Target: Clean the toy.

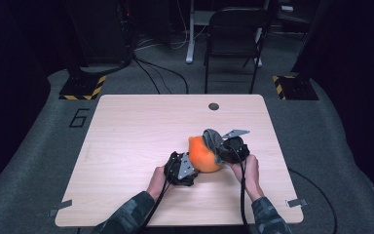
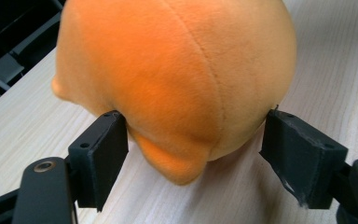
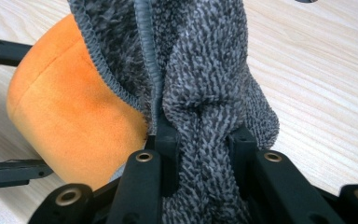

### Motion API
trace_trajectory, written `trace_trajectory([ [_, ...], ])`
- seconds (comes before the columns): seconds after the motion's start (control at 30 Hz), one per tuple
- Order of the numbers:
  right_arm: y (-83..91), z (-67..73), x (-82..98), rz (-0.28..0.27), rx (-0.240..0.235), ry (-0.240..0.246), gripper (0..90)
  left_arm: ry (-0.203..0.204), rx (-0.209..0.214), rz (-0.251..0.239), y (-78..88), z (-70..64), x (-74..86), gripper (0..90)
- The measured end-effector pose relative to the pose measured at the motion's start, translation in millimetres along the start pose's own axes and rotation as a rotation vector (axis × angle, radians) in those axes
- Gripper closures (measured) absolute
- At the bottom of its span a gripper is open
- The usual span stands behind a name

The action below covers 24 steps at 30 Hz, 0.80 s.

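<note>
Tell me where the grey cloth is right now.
In the high view the grey cloth drapes over the right side of the orange plush toy, right of the table's centre, pinched in the right gripper.

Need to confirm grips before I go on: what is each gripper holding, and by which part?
Right gripper pinches a bunched fold of the grey cloth. Left gripper holds nothing; its jaws stand around the orange plush toy's underside.

Both forearms came in from the bottom edge. The left hand (image 1: 157, 181) held the left gripper (image 1: 191, 165) low, its jaws standing apart with soft stuff between them. The right hand (image 1: 247, 171) held the right gripper (image 1: 218, 152), its jaws pinched tight on fuzzy cloth.
</note>
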State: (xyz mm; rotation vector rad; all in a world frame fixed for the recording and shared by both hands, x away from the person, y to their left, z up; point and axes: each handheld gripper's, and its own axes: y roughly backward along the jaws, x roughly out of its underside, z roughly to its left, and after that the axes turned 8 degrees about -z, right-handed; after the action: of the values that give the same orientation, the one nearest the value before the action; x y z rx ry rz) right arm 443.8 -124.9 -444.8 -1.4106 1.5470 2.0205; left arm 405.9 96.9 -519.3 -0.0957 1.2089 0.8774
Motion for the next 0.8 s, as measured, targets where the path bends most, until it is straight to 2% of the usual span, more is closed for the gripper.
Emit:
trace_trajectory([
  [0.07, -0.5, 0.1, 0.2, -0.002, 0.003, 0.0, 71.9, -0.008, 0.007, -0.009, -0.9, -0.1, -0.4, 29.7],
  [0.1, -0.4, 0.0, 0.2, 0.001, 0.007, 0.002, 71.9, -0.015, 0.002, -0.01, -0.7, 0.2, -0.4, 34.1],
  [0.2, -0.6, -1.2, 0.6, -0.003, 0.001, -0.006, 71.9, 0.0, 0.01, -0.02, -0.8, 2.3, 0.8, 51.0],
  [0.27, 1.3, -2.6, 0.8, -0.015, -0.012, -0.023, 71.9, 0.02, 0.016, -0.023, -1.1, 3.3, 0.5, 59.5],
  [0.33, 7.3, -6.7, -0.3, -0.036, -0.012, -0.068, 72.2, 0.028, 0.014, -0.018, -1.2, 3.7, -0.9, 65.6],
  [0.43, 21.0, -19.4, -0.7, -0.059, 0.025, -0.068, 72.2, 0.041, 0.014, -0.017, -0.9, 4.3, -0.6, 69.6],
  [0.6, 31.4, -54.1, 20.6, -0.006, 0.13, -0.129, 72.0, 0.062, 0.031, -0.014, -1.2, 7.2, 2.4, 72.9],
  [0.7, 29.6, -71.5, 34.6, 0.025, 0.151, -0.17, 72.0, 0.081, 0.037, -0.02, -1.3, 8.0, 2.8, 73.3],
  [0.8, 27.0, -78.3, 39.1, 0.039, 0.153, -0.203, 71.8, 0.123, 0.04, -0.038, -0.8, 9.9, 3.3, 73.5],
])
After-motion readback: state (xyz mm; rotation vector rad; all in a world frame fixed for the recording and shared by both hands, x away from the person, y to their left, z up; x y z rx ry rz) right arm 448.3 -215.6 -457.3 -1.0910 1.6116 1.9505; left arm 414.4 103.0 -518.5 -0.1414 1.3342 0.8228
